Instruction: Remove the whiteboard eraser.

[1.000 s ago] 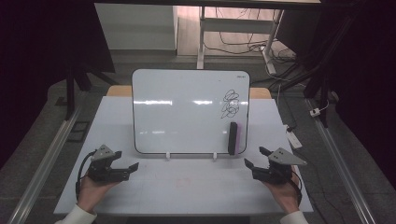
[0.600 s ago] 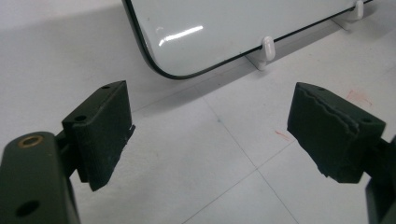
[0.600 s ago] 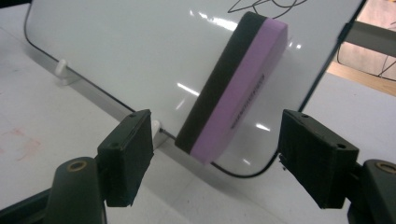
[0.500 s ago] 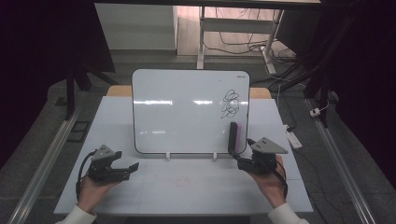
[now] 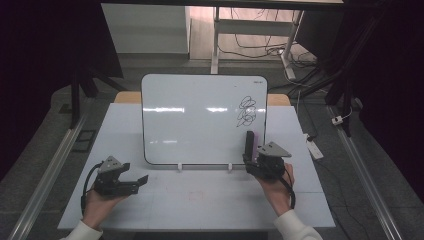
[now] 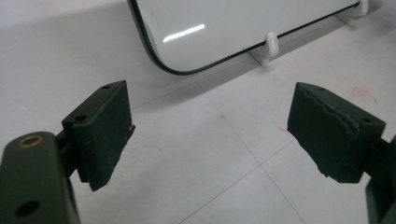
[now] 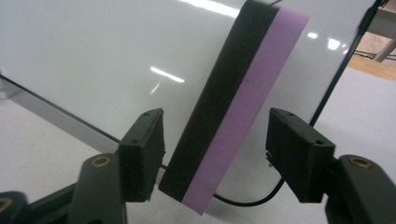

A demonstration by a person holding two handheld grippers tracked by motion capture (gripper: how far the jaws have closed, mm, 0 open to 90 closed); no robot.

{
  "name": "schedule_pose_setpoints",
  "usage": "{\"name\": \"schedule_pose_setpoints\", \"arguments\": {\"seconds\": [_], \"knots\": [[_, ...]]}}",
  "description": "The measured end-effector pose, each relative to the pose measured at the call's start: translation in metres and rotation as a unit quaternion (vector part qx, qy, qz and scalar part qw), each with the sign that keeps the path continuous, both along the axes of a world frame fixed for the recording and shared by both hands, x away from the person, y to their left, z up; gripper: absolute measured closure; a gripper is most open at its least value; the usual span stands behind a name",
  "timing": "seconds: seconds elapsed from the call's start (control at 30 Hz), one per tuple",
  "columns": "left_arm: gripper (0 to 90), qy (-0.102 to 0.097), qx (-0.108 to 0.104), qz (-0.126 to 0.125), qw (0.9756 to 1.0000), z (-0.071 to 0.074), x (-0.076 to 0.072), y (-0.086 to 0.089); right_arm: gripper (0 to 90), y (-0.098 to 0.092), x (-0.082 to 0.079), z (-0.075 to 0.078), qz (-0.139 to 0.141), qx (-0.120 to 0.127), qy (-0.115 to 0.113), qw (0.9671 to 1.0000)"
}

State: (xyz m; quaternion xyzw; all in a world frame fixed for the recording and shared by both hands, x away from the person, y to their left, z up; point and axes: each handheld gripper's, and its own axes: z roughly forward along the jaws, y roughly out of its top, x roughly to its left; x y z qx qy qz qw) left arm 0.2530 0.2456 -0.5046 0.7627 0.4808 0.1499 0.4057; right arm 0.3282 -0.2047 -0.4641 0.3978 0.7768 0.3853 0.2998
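The eraser, black felt backed with purple, stands against the whiteboard at its lower right, below the scribble. The right tongs are open around it, one jaw touching the black side, the other clear. Judged best: square the jaws to both flat faces, then close evenly. The left tongs rest wide open and empty on the surface, off the whiteboard's lower left.

You are bringing your right gripper in from the table's right edge toward the whiteboard, and it is now sitting at the board's lower right corner. Its jaws are spread to either side of the black-and-purple eraser leaning on the board, no longer well apart from it, as a second ago.
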Motion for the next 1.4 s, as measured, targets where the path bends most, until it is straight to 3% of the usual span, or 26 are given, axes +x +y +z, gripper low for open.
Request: {"name": "schedule_pose_setpoints", "arguments": {"seconds": [0.07, 0.3, 0.4, 0.63, 0.8, 0.97, 1.17, 1.2, 1.4], "knots": [[14.9, 0.000, 0.002, 0.000, 1.0000, -0.001, 0.000, 0.000, 46.9, 0.003, 0.000, -0.002, -0.007, -0.005, -0.002, 1.0000], [14.9, 0.000, 0.003, -0.001, 1.0000, -0.001, 0.000, 0.000, 53.4, 0.004, 0.000, -0.002, -0.024, -0.005, -0.001, 0.9997], [14.9, 0.000, 0.003, 0.000, 1.0000, -0.002, 0.000, 0.001, 61.5, 0.005, -0.002, -0.001, -0.034, -0.013, -0.004, 0.9993], [14.9, 0.000, 0.001, 0.001, 1.0000, -0.002, 0.000, 0.001, 65.7, 0.000, -0.007, 0.005, -0.035, -0.007, -0.022, 0.9991], [14.9, 0.002, 0.001, -0.003, 1.0000, -0.002, 0.000, 0.000, 66.1, -0.003, -0.015, 0.016, -0.001, -0.005, -0.042, 0.9991], [15.2, 0.003, -0.003, -0.008, 1.0000, 0.000, 0.000, -0.002, 66.4, -0.006, -0.018, 0.017, 0.028, 0.002, -0.039, 0.9988], [15.9, 0.008, -0.023, -0.026, 0.9994, 0.005, 0.001, -0.007, 66.6, 0.000, -0.024, 0.014, 0.069, -0.011, -0.038, 0.9968], [16.0, 0.011, -0.031, -0.033, 0.9989, 0.007, 0.001, -0.009, 66.6, 0.005, -0.026, 0.011, 0.092, -0.021, -0.040, 0.9947], [17.2, 0.013, -0.041, -0.061, 0.9972, 0.020, 0.005, -0.020, 66.5, 0.020, -0.031, 0.004, 0.145, -0.042, -0.037, 0.9878]]}}
